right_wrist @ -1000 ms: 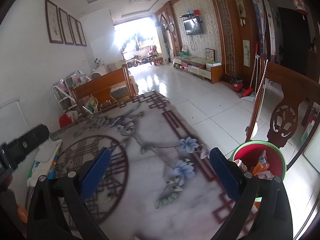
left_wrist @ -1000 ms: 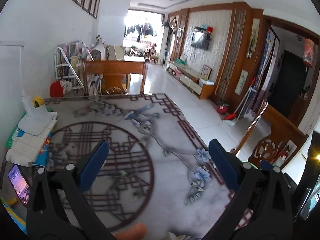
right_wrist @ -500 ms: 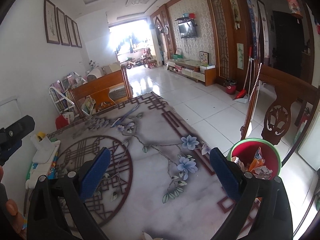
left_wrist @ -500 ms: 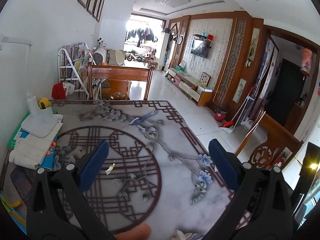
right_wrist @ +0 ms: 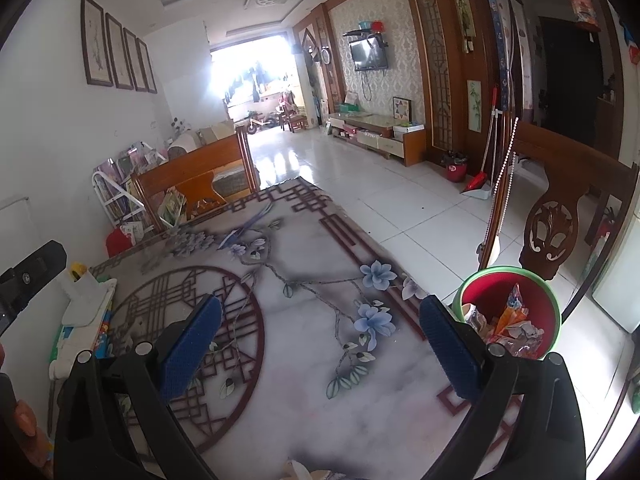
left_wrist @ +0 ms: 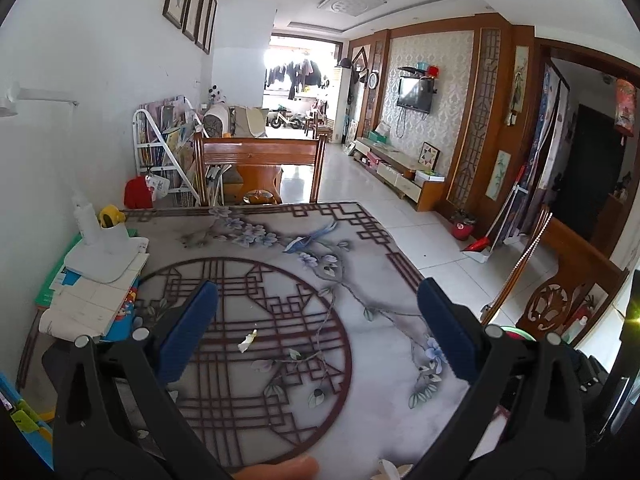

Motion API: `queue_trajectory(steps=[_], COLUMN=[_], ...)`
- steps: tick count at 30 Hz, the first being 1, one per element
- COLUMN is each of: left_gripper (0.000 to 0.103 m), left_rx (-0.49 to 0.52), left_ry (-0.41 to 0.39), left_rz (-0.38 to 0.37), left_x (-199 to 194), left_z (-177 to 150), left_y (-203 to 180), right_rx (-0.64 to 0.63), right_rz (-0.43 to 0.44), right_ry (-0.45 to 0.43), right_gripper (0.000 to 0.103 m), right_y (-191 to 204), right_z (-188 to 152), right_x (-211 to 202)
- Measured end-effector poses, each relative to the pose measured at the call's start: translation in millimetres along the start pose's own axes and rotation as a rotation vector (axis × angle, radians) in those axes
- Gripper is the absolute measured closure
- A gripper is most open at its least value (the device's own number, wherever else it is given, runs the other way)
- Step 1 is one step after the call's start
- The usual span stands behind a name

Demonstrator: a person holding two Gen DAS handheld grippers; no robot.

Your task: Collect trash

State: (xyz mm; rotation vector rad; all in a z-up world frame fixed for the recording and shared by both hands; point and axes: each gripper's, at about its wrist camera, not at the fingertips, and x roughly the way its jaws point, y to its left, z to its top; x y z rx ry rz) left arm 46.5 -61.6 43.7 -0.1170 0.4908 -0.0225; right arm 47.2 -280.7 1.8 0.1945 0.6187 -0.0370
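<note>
Both the left claw (left_wrist: 316, 320) and right claw (right_wrist: 320, 332) hang wide open and empty over the patterned marble table (left_wrist: 392, 432). A small white paper scrap (left_wrist: 247, 340) lies between the left fingers; next, probably lower, pinch it, carry it to the red-lined green bin (right_wrist: 508, 312).

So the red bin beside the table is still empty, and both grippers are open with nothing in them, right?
Not quite: the red bin already holds wrappers and crumpled trash, as the right wrist view shows. The rest stands: the left gripper and right gripper are both open and hold nothing.
</note>
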Motion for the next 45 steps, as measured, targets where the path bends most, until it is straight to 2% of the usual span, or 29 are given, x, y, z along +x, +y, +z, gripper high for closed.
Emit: queue_trajectory(steps=[6, 32, 37, 41, 45], left_gripper=[0.005, 0.005, 0.005, 0.005, 0.005], left_rx=[-0.034, -0.024, -0.019, -0.017, -0.037], left_ry=[0.014, 0.050, 0.087, 0.099, 0.153], left_rz=[-0.002, -0.018, -0.018, -0.003, 0.010], left_x=[3.1, 11.0, 16.6, 20.5, 28.8], left_z=[0.5, -2.0, -5.3, -9.9, -24.0], left_y=[7.5, 4.1, 3.2, 4.7, 16.7], right_rx=[-0.003, -0.009, -0.013, -0.029, -0.122], right_rz=[-0.002, -0.011, -0.011, 0.012, 0.002], right_ry=[0.003, 0.025, 0.037, 0.086, 0.164], right_gripper=[0.008, 0.008, 0.008, 0.008, 0.008], right_y=[2.3, -8.2, -11.6, -14.5, -16.8], right_z=[0.1, -2.1, -4.3, -10.4, -34.2], right_x=[1.2, 7.2, 10.7, 27.7, 75.2])
